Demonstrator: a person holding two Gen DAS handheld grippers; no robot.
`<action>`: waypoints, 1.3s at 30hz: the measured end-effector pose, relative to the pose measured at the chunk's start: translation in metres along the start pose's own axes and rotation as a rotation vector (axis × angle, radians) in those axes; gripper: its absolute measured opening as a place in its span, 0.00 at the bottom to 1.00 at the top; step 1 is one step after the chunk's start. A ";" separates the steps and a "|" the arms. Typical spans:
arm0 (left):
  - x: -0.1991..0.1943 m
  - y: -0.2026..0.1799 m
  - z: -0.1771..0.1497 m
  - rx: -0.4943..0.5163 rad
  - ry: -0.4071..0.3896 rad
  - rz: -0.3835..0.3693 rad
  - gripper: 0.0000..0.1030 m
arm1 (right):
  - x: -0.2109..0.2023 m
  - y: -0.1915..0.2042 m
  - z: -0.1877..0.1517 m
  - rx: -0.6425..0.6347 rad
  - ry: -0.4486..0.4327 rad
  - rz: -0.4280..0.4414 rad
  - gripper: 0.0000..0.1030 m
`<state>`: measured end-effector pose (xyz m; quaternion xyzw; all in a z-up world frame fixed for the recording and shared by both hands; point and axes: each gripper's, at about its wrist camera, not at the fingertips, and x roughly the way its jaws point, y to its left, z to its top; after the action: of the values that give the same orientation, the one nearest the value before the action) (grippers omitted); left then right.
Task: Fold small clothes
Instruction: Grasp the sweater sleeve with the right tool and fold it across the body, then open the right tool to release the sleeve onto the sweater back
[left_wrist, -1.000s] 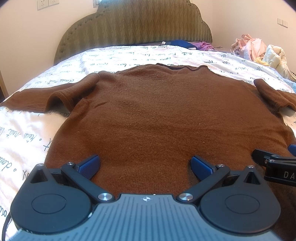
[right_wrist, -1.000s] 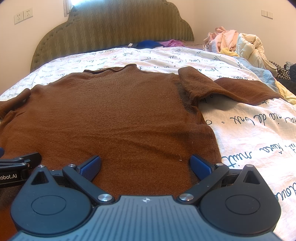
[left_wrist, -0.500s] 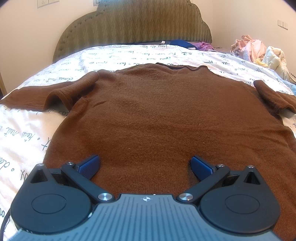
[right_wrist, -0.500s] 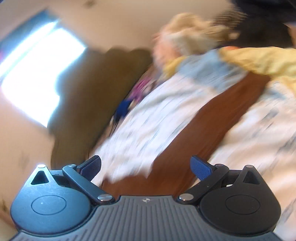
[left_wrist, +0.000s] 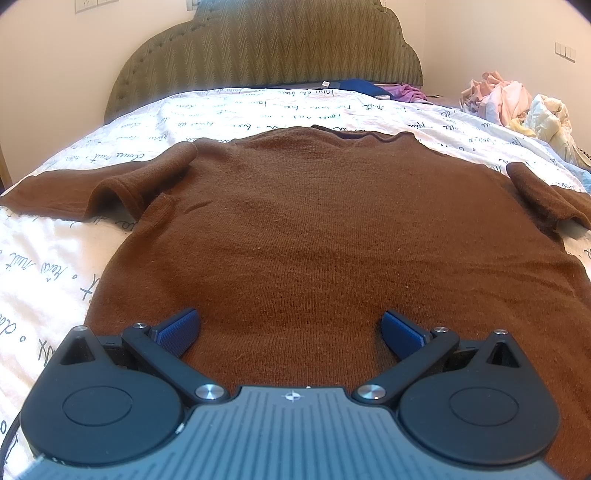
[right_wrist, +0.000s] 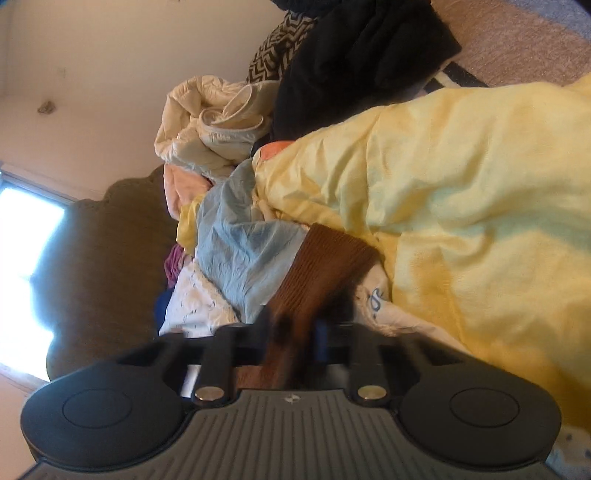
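Left wrist view: a white bed sheet printed with script (left_wrist: 258, 107) carries the brown knitted long-sleeved sweater (left_wrist: 332, 229), spread flat, neck toward the headboard. The left gripper (left_wrist: 291, 328) hovers over its hem, jaws wide, holding nothing. The right gripper (right_wrist: 295, 332) is clenched on the sweater's ribbed brown cuff (right_wrist: 328, 254), beside crumpled yellow fabric (right_wrist: 461, 192). The sleeve fold looks begun; next, carry the cuff across the body.
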<state>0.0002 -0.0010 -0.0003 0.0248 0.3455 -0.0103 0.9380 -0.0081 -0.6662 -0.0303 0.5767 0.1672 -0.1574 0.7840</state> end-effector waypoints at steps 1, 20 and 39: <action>0.000 0.000 0.000 -0.001 0.000 -0.001 1.00 | -0.006 -0.004 0.003 0.005 -0.025 0.013 0.07; -0.001 0.005 0.001 -0.028 -0.006 -0.022 1.00 | 0.027 0.230 -0.362 -0.543 0.562 0.470 0.06; 0.057 0.069 0.080 -0.562 0.144 -0.336 0.89 | -0.058 0.124 -0.334 -0.765 0.480 0.272 0.46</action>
<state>0.0978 0.0637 0.0269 -0.2915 0.3995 -0.0672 0.8666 -0.0326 -0.3080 0.0078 0.2831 0.3129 0.1574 0.8929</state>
